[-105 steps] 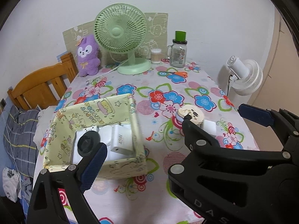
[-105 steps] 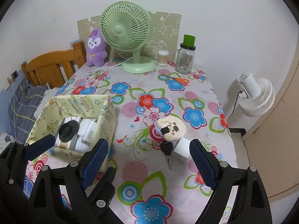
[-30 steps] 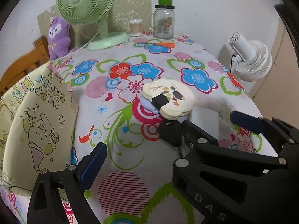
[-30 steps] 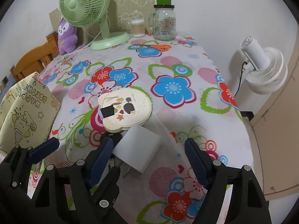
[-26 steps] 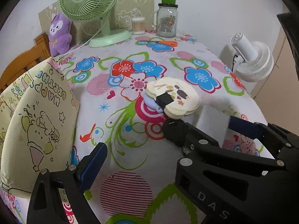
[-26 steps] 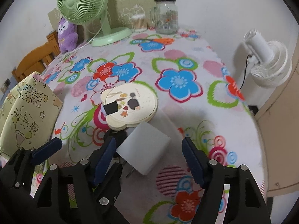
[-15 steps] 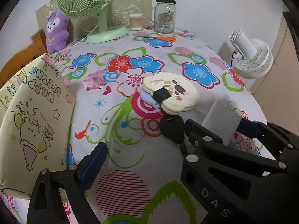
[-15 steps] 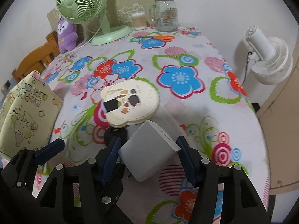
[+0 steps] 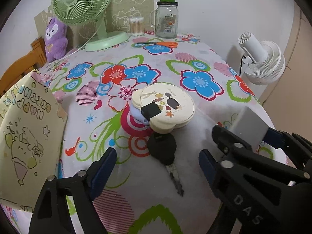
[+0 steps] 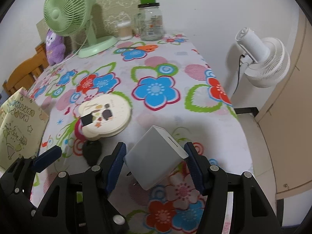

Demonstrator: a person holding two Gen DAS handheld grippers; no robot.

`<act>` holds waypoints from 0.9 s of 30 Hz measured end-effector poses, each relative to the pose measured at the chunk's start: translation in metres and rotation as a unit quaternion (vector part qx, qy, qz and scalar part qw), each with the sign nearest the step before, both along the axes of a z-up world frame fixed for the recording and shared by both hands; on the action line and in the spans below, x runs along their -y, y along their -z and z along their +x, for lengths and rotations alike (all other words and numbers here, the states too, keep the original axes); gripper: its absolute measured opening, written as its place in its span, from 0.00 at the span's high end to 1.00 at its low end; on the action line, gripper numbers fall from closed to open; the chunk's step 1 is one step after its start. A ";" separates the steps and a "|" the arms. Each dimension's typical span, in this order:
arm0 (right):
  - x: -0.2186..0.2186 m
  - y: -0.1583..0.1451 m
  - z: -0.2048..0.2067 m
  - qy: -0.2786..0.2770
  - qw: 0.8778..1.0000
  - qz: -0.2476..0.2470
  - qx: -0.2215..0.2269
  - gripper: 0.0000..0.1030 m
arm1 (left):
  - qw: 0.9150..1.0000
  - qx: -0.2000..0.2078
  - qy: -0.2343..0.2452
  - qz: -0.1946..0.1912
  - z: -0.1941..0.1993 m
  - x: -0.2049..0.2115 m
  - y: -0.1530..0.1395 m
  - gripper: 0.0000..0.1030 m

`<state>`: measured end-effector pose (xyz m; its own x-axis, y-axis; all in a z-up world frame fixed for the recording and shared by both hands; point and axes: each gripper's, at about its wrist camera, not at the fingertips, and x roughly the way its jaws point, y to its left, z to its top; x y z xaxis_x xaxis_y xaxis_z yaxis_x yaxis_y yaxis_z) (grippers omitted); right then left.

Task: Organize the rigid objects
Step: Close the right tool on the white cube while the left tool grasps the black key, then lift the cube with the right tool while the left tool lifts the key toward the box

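Charger (image 10: 156, 156) in right tongs (image 10: 155, 161), table edge (image 10: 237, 120) near

The round case (image 9: 165, 109) lies mid-bench (image 9: 195, 62), the key (image 9: 163, 152) touching its near side. The charger (image 10: 156, 156) is right of the key near the right edge; the bag (image 9: 25, 132) at the left edge. Desk fan (image 9: 85, 13), jar (image 9: 166, 21) and scissors (image 9: 156, 43) line the far edge.

The right tool (image 10: 155, 161) grips a tilted white charger (image 10: 156, 159) above the floral tablecloth (image 10: 156, 74).
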<state>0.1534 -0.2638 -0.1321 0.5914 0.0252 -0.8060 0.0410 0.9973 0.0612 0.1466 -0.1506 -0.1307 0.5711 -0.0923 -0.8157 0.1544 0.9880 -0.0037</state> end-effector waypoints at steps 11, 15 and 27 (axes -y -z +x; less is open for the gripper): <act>0.009 0.002 0.006 0.013 1.000 0.009 -0.006 0.38 | 1.000 0.003 -0.002 -0.006 0.007 0.000 0.001 0.51; 0.008 0.002 0.005 0.015 1.000 0.005 -0.006 0.38 | 1.000 0.001 0.002 -0.009 0.005 -0.001 0.000 0.68; -0.002 -0.001 -0.005 0.010 1.000 0.002 -0.003 0.38 | 1.000 0.008 0.011 -0.010 -0.007 -0.004 -0.005 0.69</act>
<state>0.1485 -0.2618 -0.1311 0.5875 0.0175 -0.8090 0.0605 0.9960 0.0655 0.1400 -0.1467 -0.1259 0.5810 -0.1218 -0.8048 0.1770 0.9840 -0.0211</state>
